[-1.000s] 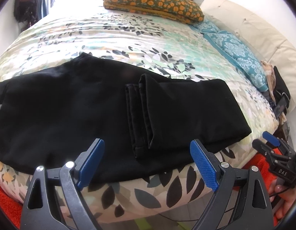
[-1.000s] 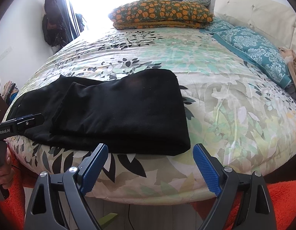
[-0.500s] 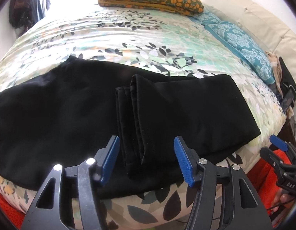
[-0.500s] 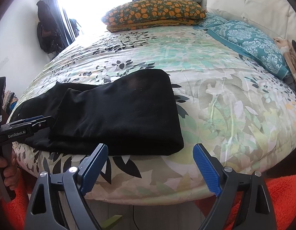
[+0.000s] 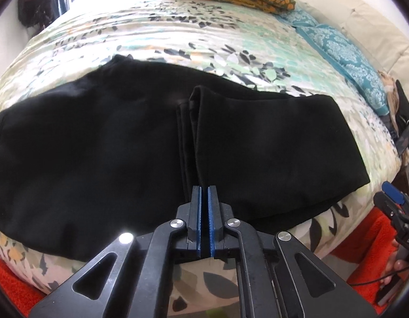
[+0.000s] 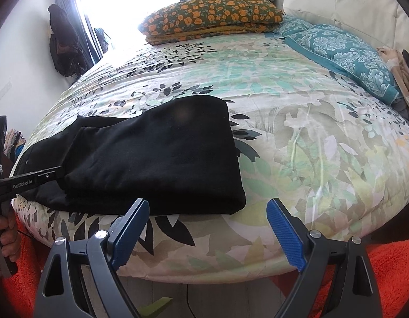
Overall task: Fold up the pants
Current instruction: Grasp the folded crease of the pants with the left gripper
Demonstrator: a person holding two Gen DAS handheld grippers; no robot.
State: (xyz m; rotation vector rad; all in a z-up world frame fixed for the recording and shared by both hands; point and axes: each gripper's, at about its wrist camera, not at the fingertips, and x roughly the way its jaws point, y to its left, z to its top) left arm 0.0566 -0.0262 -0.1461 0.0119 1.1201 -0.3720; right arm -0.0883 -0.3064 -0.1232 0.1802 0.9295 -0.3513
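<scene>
Black pants (image 5: 98, 153) lie across the near edge of the bed, with the leg ends folded back over the middle; the cuff edge (image 5: 194, 137) runs toward me. My left gripper (image 5: 204, 189) is shut at the near end of that cuff edge, pinching the fabric. In the right wrist view the pants (image 6: 156, 159) lie at the left, and the left gripper (image 6: 49, 175) touches their near left corner. My right gripper (image 6: 207, 228) is open and empty, just below the bed edge, by the pants' near right corner.
The floral quilt (image 6: 297, 137) covers the bed. An orange-flowered pillow stack (image 6: 212, 18) sits at the far side, teal pillows (image 6: 345, 53) and a cream headboard (image 6: 342, 2) at the right. Red carpet (image 6: 390, 259) lies below. Dark bags (image 6: 64, 47) hang on the left wall.
My left gripper has moved forward to the folded cuff edge and closed from wide open to shut on it. My right gripper has stayed open and shifted slightly.
</scene>
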